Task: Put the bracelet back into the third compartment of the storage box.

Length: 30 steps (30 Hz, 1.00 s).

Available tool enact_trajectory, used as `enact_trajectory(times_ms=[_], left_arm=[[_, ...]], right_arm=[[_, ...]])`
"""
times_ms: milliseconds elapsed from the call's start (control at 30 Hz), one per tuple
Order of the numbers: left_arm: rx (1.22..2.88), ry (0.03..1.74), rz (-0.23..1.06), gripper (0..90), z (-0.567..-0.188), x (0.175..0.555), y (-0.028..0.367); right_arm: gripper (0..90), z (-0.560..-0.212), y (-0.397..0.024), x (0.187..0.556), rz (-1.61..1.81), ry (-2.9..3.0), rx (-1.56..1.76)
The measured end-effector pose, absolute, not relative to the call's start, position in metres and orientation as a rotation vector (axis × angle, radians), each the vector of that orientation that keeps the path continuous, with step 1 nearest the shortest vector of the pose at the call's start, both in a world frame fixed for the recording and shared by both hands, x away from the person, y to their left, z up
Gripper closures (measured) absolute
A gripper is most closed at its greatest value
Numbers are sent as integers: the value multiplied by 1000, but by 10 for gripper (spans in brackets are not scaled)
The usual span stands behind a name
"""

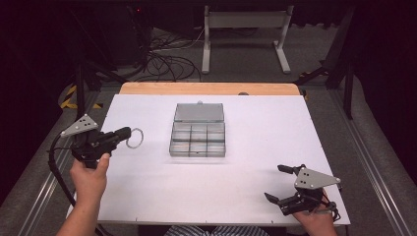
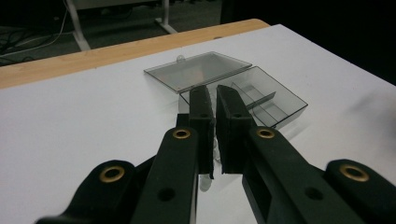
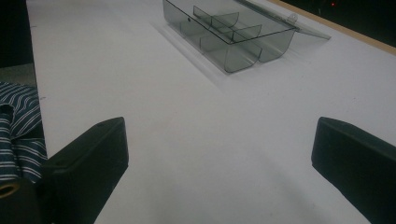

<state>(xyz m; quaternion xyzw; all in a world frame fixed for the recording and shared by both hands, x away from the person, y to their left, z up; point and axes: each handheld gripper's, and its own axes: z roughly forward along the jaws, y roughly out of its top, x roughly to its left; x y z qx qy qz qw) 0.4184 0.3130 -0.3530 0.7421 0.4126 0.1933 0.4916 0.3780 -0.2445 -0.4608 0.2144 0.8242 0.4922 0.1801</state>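
Observation:
A clear plastic compartment box (image 1: 197,147) lies at the middle of the white table, its lid (image 1: 199,112) folded flat behind it. The compartments look empty. My left gripper (image 1: 124,132) hovers at the table's left, shut on a thin pale ring (image 1: 142,137) that sticks out toward the box. In the left gripper view the jaws (image 2: 215,95) stand almost together, a translucent bit of the ring (image 2: 206,183) shows beneath them, and the box (image 2: 280,112) lies just beyond. My right gripper (image 1: 274,182) rests near the front right corner, open and holding nothing (image 3: 219,140).
The white board (image 1: 255,147) covers a wooden table whose far edge (image 1: 211,88) shows behind it. Past that edge stand a white metal frame (image 1: 244,22), cables (image 1: 167,61) and dark stands on the floor. A striped sleeve (image 3: 18,130) shows beside my right gripper.

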Motion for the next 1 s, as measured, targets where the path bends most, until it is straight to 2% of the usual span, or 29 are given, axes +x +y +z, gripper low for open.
enact_trajectory(times_ms=[1000], left_arm=[[1871, 906, 382, 853, -337, 462, 255]], right_arm=[[46, -462, -256, 365, 1378, 2297, 660]])
